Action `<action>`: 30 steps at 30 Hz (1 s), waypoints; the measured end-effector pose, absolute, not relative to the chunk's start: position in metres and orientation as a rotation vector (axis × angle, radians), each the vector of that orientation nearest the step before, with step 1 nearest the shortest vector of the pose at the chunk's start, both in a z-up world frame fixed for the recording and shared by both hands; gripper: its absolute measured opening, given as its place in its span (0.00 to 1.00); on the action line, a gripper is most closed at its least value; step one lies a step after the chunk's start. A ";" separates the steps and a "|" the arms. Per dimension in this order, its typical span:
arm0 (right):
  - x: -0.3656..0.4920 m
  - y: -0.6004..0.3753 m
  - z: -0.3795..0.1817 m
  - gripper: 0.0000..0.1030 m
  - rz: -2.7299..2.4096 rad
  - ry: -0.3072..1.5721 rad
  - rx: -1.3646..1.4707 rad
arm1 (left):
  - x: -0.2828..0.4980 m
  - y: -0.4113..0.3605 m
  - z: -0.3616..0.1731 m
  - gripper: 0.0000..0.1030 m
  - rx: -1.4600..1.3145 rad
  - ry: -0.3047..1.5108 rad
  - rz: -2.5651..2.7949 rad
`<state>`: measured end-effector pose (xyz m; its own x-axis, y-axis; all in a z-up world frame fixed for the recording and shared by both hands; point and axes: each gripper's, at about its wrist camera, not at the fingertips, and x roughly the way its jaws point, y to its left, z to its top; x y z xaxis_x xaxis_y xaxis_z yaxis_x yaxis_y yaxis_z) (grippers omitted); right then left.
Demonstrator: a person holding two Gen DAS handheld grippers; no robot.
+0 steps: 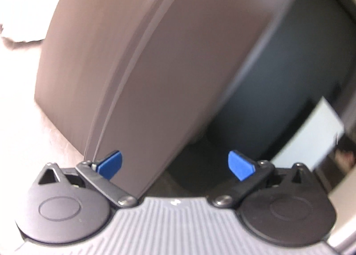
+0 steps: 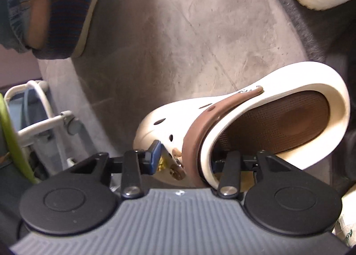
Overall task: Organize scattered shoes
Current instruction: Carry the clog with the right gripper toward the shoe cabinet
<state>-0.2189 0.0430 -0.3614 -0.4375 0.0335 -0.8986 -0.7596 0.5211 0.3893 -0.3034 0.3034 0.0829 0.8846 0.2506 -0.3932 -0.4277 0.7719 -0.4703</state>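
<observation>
**Cream clog clamped at its upper**

Where the left wrist view is blurred, the left gripper [image 1: 175, 165] is seen spread, nothing between its blue pads, before a brown panel [image 1: 138, 59]. From the right wrist, the right gripper [image 2: 184, 159] is seen pinched on the cream clog [image 2: 244, 121], which lies on the grey floor [image 2: 178, 32] beside a person's slippered foot [image 2: 66, 10].

Grey concrete floor [image 2: 178, 32] showing scuffs, dark mat [image 2: 322, 39] lying at its edge, brown cabinet panel [image 1: 133, 66] sitting beside blown-out glare.
</observation>
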 end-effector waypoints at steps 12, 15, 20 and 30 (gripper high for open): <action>-0.217 -0.032 -0.318 0.19 0.431 1.702 0.400 | -0.334 0.254 0.085 1.00 -0.507 0.300 0.312; -0.227 -0.041 -0.315 0.19 0.240 1.589 0.672 | -0.344 0.242 0.083 1.00 -0.500 0.294 0.299; -0.271 -0.031 -0.331 0.19 -0.071 1.350 1.249 | -0.332 0.223 0.079 1.00 -0.489 0.308 0.278; -0.338 0.037 -0.381 0.20 -0.430 0.884 1.789 | -0.340 0.187 0.067 1.00 -0.430 0.327 0.285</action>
<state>-0.3378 0.0365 -0.3806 0.6631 0.3637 -0.6542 0.7393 -0.1811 0.6486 -0.3404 0.1875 0.0672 0.9087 0.1994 -0.3667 -0.3358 0.8710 -0.3585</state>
